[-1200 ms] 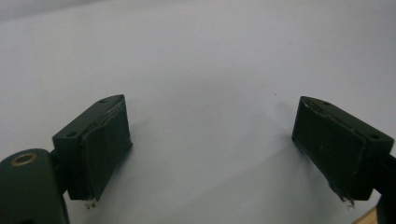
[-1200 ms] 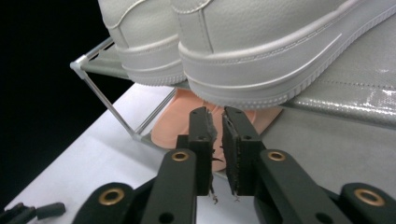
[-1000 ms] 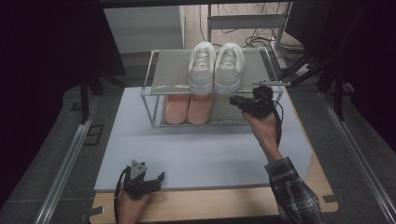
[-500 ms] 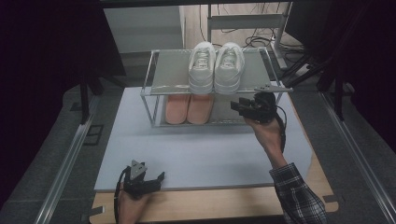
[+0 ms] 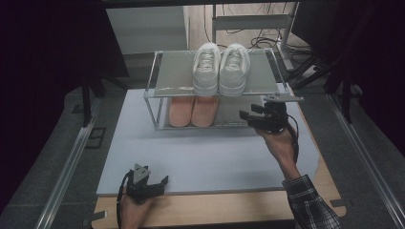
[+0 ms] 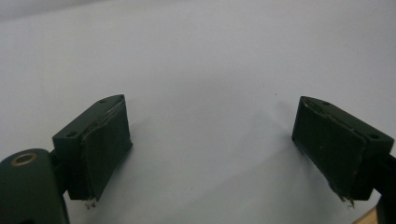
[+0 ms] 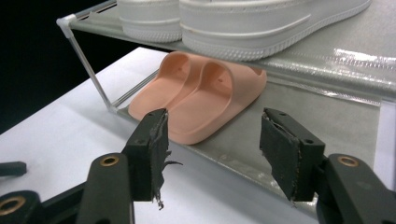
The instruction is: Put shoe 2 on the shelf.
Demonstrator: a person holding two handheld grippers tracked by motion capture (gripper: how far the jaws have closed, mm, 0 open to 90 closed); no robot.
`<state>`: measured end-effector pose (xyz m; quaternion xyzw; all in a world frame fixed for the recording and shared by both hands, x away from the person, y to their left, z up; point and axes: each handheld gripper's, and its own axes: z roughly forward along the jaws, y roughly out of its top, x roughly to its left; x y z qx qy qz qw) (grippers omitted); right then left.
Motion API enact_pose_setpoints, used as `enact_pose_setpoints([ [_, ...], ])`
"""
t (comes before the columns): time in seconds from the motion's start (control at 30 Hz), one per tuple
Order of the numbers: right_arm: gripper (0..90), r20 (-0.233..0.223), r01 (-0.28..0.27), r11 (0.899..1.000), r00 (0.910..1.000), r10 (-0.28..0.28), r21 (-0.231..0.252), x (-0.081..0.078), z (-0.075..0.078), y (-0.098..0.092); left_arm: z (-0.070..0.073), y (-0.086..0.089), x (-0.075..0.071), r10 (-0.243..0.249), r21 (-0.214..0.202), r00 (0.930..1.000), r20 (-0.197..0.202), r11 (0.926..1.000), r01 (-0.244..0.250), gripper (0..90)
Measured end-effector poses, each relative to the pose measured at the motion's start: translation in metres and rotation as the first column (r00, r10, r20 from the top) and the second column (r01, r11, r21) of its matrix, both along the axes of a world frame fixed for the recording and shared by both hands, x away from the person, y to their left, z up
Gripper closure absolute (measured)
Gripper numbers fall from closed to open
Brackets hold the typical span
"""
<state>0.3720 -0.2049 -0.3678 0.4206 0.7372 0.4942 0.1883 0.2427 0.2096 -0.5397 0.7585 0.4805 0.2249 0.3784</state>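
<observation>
A two-tier shoe rack is seen at the far side of the table. A pair of white sneakers is set on its top shelf, and a pair of pink slides on the bottom shelf. The right hand-held gripper is held just beside the rack's lower front, jaws released and empty. The left hand-held gripper is rested near the table's front edge, likewise released, with nothing between its jaws.
</observation>
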Motion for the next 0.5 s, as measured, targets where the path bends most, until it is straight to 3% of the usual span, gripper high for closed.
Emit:
enact_pose_setpoints([
  [0.5, 36.4, -0.009, -0.025, 0.999, 0.9997, 0.025, -0.038, -0.015, -0.009, -0.003, 0.0, 0.0, 0.0, -0.002, 0.003, 1.0, 0.001, 1.0, 0.002, 11.4],
])
